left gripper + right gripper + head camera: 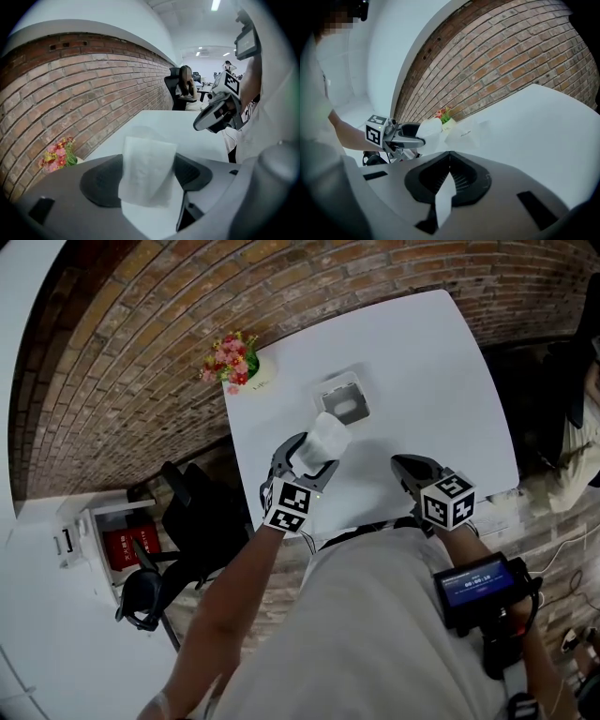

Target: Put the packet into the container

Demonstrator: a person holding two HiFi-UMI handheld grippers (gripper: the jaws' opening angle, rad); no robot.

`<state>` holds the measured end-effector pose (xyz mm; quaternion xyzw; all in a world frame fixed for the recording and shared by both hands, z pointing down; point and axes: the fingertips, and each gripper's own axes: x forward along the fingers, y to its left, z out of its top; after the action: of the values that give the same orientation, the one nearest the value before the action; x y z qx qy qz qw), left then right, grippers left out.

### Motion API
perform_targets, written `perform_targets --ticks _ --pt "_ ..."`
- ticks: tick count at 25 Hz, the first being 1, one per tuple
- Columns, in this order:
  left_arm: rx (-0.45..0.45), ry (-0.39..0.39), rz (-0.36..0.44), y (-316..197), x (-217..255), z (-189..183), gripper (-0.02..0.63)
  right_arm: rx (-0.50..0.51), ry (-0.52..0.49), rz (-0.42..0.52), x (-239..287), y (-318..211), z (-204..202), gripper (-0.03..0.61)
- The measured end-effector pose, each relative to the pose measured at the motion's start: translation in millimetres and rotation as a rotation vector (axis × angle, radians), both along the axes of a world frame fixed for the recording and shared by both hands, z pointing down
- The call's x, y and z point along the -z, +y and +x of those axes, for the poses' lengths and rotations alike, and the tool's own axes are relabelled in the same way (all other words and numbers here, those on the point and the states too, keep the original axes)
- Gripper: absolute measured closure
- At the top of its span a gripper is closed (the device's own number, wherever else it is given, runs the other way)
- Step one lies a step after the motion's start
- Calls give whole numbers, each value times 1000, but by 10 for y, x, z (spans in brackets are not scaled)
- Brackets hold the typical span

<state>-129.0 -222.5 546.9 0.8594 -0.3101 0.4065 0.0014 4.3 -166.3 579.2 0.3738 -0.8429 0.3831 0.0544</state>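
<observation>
My left claw [317,454]: clamped on the white packet [328,437], whose lower end is hidden. My right claw [403,465]: closed, empty.

It was an open-plan office. Beyond the far end of the white surface [187,126], a person [186,85] sat in a black office chair [170,89] among desks under ceiling strip lights [215,4]. A brick wall [84,89] ran along the surface's side.

left tongs [307,457]: hold packet [328,437] | container [343,401]: just beyond, on table [422,371]
</observation>
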Motion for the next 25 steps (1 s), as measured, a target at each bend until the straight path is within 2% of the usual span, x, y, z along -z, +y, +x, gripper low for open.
perform_targets --ticks 5,15,20,25 --pt "-71 24 -55 -298 66 -20 262 -56 -16 -7 -23 -7 -100 571" --pt "-220 -128 -211 -776 -126 265 262 -170 -33 -46 -133 10 128 571" --pt "-215 -97 -278 -932 -138 522 262 -212 -28 -61 -190 42 298 571" --pt "-205 -173 -330 -918 -335 601 262 -234 -40 -73 -260 113 448 571"
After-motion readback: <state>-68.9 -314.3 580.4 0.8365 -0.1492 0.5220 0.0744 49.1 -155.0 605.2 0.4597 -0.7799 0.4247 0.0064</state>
